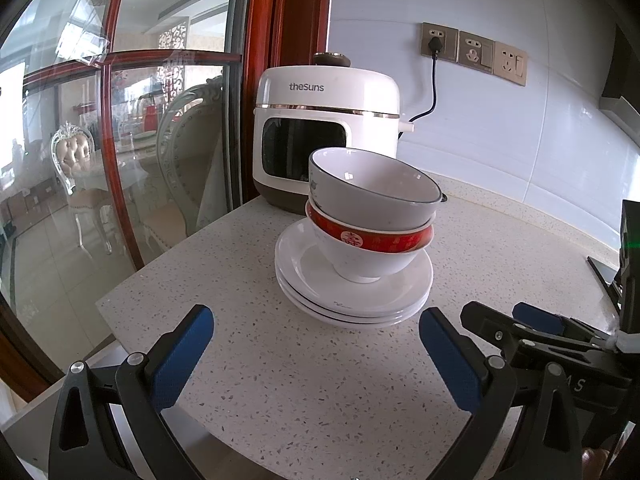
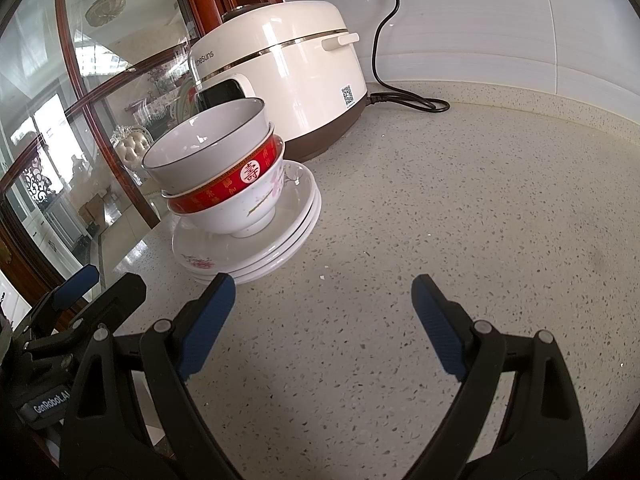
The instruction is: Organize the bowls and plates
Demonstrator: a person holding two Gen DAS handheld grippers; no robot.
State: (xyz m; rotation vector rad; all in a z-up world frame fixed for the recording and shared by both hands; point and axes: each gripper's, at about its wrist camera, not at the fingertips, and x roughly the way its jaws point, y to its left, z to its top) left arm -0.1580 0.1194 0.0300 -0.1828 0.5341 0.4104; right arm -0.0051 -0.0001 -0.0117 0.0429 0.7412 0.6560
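1. The plates sat in 1 nested stack on the speckled countertop, just in front of the white rice cooker. At least 3 rims showed; the exact count could not be told.
2. The red-banded bowl stood upright on the top plate, and the grey-rimmed bowl was nested inside it, tilted to one side rather than seated level.
3. The left gripper was spread wide, held nothing, and hovered near the front edge of the plate stack without touching it.
4. The right gripper was likewise spread wide and empty, over bare countertop just beside the stack.
5. Assessment: all visible dishware was gathered into 1 pile, plates below and bowls above, so the sorting appeared largely complete.
6. Possible remaining work: levelling the tilted upper bowl, or moving the pile elsewhere. No other loose dishes showed in either view, though the countertop beyond the frames could not be checked.
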